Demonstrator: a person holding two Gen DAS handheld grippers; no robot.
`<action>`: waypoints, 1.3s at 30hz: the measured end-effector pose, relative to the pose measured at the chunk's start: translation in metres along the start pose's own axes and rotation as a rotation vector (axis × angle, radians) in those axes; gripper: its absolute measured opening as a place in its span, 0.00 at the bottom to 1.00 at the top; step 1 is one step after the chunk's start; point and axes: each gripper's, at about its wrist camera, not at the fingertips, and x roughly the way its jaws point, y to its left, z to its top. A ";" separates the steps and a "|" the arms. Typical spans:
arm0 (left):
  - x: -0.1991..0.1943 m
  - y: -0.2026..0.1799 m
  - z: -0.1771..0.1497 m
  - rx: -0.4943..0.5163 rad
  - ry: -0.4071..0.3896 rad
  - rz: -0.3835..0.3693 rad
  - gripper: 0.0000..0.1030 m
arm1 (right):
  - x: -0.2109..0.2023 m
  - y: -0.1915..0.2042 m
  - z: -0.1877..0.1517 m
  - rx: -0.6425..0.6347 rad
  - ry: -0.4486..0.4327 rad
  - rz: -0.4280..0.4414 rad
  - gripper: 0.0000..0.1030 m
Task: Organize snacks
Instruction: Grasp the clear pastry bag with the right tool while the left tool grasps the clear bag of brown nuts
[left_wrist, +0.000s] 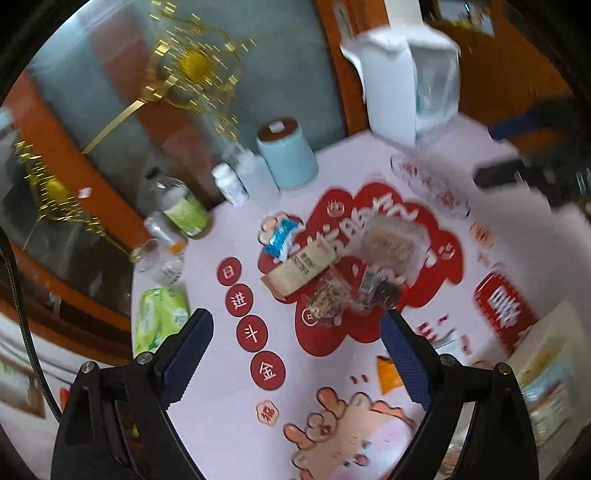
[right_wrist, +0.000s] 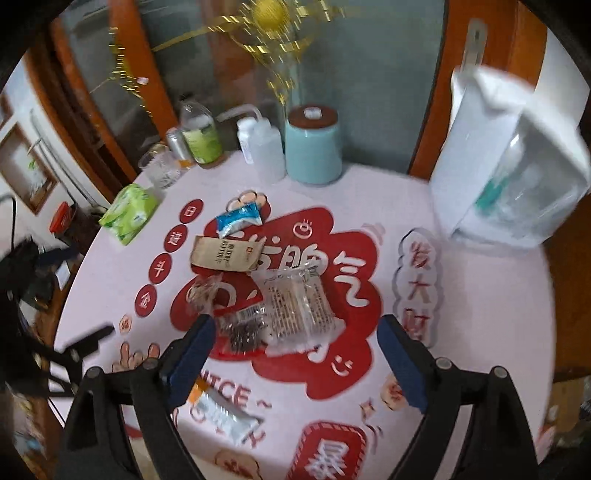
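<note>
Round table with red print carries the snacks heaped at its middle; a jar stands at the far edge. Left gripper and right gripper both hang spread, holding nothing.

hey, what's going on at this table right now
A person holds a gripper in each hand above a table with a red-and-white printed cover. Both the left gripper and the right gripper are open and empty. A small pile of snack packets lies in the middle: a blue packet, a brown packet, a clear cracker packet and a dark one. Nothing is picked up yet.
</note>
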 end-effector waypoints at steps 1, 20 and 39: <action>0.016 -0.002 0.000 0.014 0.018 -0.011 0.88 | 0.012 -0.003 0.002 0.012 0.008 0.005 0.89; 0.181 -0.019 -0.010 0.059 0.146 -0.139 0.88 | 0.179 0.000 -0.015 -0.024 0.215 -0.041 0.97; 0.226 -0.012 0.000 -0.127 0.230 -0.292 0.88 | 0.188 -0.009 -0.029 0.010 0.224 -0.055 0.76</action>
